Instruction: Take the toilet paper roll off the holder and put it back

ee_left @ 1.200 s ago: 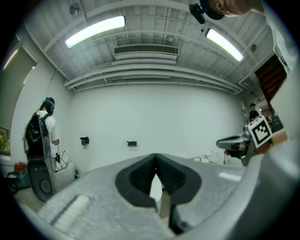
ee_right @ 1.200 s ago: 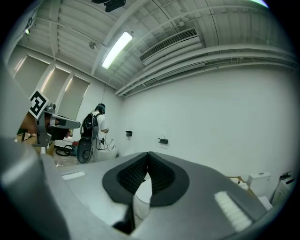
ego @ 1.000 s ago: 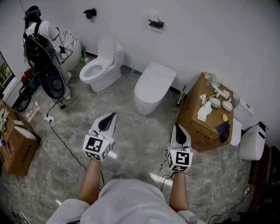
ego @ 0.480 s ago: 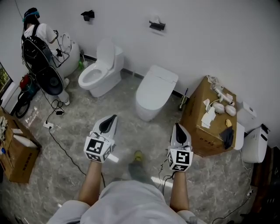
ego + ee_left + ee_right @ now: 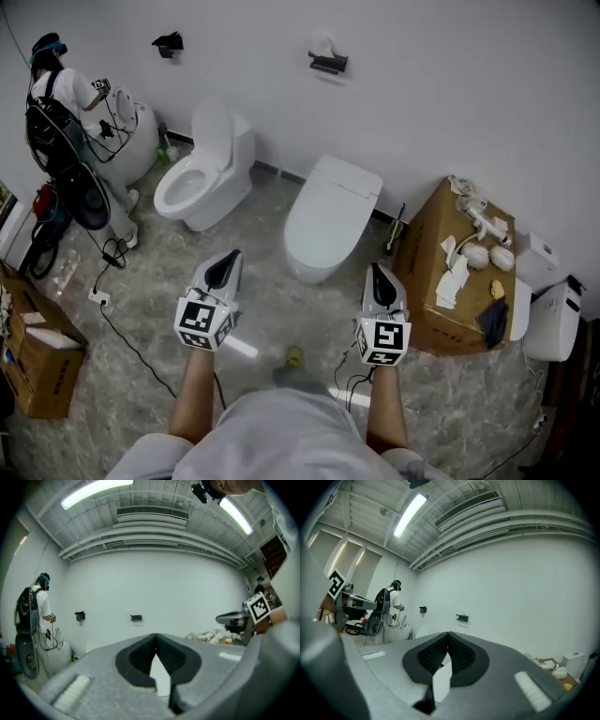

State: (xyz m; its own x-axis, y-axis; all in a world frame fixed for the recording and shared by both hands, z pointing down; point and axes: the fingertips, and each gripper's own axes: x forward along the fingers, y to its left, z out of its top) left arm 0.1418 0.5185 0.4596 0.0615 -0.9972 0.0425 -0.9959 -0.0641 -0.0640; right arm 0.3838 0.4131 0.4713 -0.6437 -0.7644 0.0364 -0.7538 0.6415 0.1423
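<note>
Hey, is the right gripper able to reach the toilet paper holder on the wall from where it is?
Probably not yet. The right gripper, jaws shut, is well short of the toilet paper holder on the far wall, and the closed-lid toilet stands between them.

Dead ahead, 12 o'clock: a closed toilet (image 5: 330,211) stands against the wall under the paper holder (image 5: 328,63) and blocks any low approach; the wall (image 5: 450,84) above its lid is open.
11 o'clock: an open-lidded toilet (image 5: 202,169); a strip of floor between the two toilets runs to the wall.
1 to 2 o'clock: a cluttered cardboard box (image 5: 441,272) stands just beside the closed toilet, with a narrow gap between them.
10 o'clock: a person (image 5: 56,103), well apart.
8 to 9 o'clock: cables (image 5: 117,314) trail over the floor.
Near ground: the marble floor (image 5: 281,300) before the toilets is free.
</note>
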